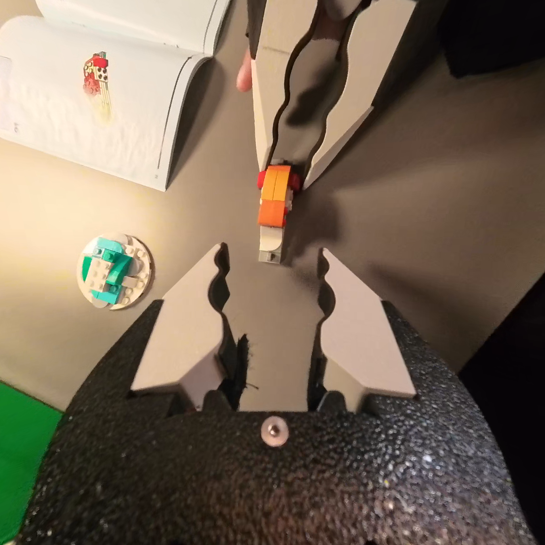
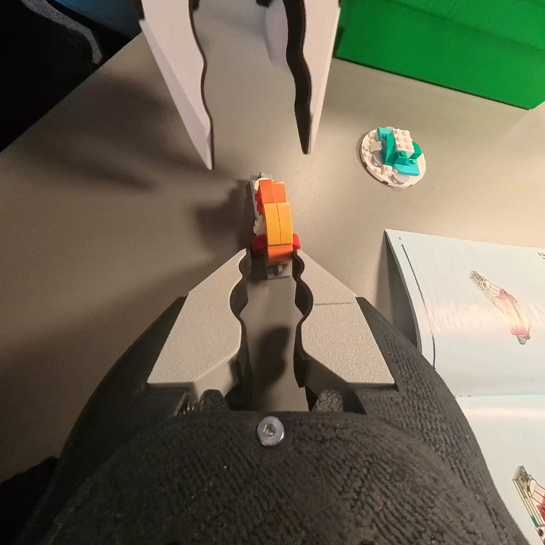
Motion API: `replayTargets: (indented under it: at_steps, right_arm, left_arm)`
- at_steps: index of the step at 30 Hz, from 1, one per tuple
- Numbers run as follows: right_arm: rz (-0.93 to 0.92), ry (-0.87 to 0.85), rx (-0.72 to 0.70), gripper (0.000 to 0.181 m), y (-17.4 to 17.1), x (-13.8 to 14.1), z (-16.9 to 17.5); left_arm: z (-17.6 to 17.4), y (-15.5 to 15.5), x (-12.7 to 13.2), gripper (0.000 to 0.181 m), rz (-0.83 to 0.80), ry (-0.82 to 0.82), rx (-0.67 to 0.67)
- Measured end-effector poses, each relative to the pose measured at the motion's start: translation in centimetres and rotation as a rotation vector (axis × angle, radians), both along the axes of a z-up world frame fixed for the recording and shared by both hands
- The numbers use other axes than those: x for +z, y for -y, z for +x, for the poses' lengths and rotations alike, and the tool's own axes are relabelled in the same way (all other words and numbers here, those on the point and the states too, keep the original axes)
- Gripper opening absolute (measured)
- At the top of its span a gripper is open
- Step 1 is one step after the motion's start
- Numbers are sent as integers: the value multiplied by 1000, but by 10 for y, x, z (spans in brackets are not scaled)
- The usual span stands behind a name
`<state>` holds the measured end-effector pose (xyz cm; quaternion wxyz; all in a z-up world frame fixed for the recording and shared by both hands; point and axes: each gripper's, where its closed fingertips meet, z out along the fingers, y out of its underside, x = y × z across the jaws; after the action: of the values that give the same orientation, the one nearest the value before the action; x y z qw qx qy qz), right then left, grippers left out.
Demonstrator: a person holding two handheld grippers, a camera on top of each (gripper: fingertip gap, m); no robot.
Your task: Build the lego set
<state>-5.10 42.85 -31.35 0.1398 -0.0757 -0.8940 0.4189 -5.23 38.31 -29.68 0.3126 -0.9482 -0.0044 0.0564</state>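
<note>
A long lego model [image 1: 272,203] with orange and yellow curved bricks, red side studs and a grey and white end lies on the grey table. It also shows in the right wrist view [image 2: 277,224]. My right gripper [image 2: 271,252] is shut on its red-studded end; in the left wrist view the right gripper [image 1: 286,174] comes in from the top. My left gripper [image 1: 272,249] is open and empty, with its tips on either side of the model's grey end, not touching it. In the right wrist view the left gripper [image 2: 256,159] hangs just beyond the model.
A round white lego base with teal and green bricks [image 1: 115,271] [image 2: 392,156] sits apart on the table. An open instruction booklet [image 1: 88,88] [image 2: 472,309] lies beside it. A green box [image 2: 442,44] [image 1: 23,427] stands nearby. The table edge [image 2: 59,97] drops into darkness. Across from one pair of fingers to the other is roughly 6 centimetres.
</note>
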Motion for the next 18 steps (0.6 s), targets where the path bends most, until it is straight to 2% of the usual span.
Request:
replayTargets:
  at_steps: [1, 7, 13, 18]
  right_arm:
    - [0, 1, 0, 26, 0, 0, 0]
    - [-7, 25, -20, 26, -1, 0, -2]
    - [-33, 89, -67, 25, -4, 1, -6]
    - [-79, 188, -125, 25, -8, 2, -11]
  left_arm:
    - [0, 0, -2, 59, 12, -5, -8]
    - [8, -2, -10, 66, 50, -46, -104]
    - [0, -11, -2, 63, 139, -368, -174]
    - [-7, -14, -3, 56, 75, -609, -225]
